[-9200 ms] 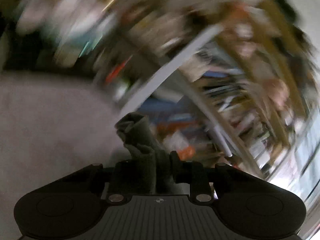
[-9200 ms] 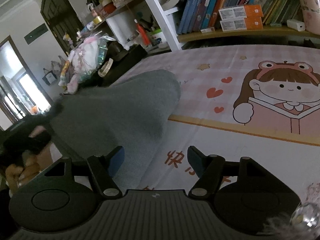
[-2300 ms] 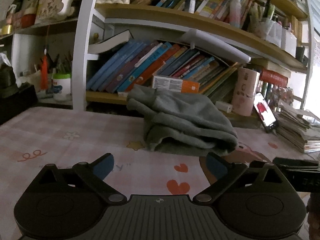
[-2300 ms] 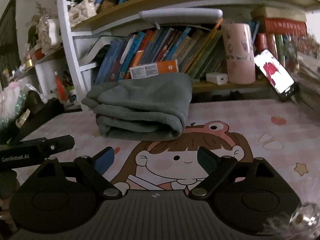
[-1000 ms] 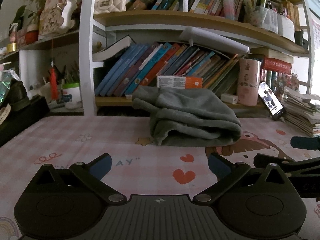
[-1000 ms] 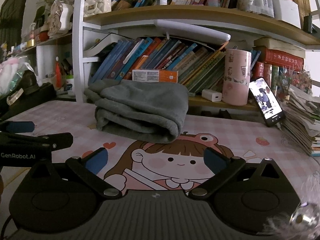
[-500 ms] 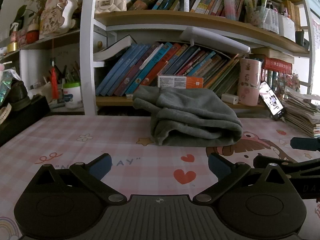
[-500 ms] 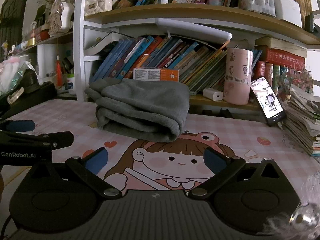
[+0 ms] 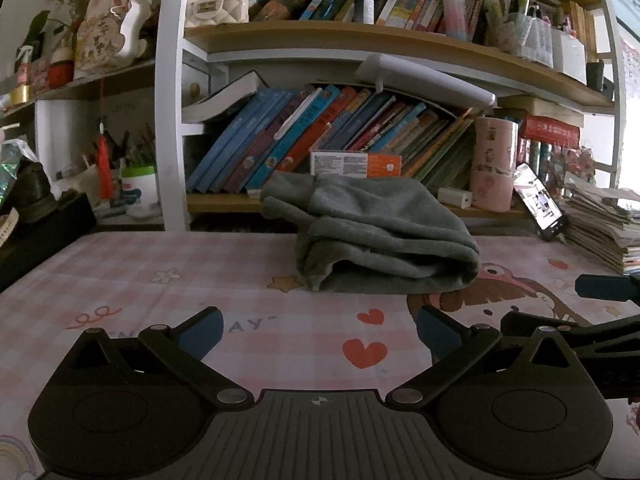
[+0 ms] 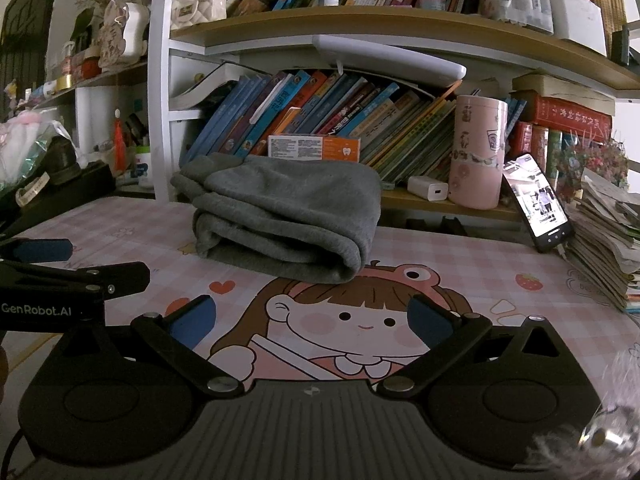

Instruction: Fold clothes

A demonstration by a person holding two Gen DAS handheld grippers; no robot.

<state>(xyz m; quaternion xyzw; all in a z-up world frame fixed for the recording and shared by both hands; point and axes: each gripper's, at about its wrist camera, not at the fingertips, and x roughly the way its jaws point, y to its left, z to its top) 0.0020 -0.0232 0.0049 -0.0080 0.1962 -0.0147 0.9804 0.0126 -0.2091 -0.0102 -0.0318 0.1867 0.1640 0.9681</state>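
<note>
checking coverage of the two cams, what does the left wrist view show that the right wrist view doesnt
Only the left wrist view shows the right gripper at its right edge and the red hearts on the table mat.

Only the right wrist view shows the left gripper at its left edge and the whole cartoon girl on the mat.

Both show the folded grey garment lying free, the bookshelf, pink cup and phone, with each camera's own gripper open.

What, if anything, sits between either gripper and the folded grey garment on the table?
Nothing visible. Only bare patterned tablecloth lies between the open left gripper and the garment, and likewise ahead of the open right gripper. The phone and paper stack sit off to the right.
</note>
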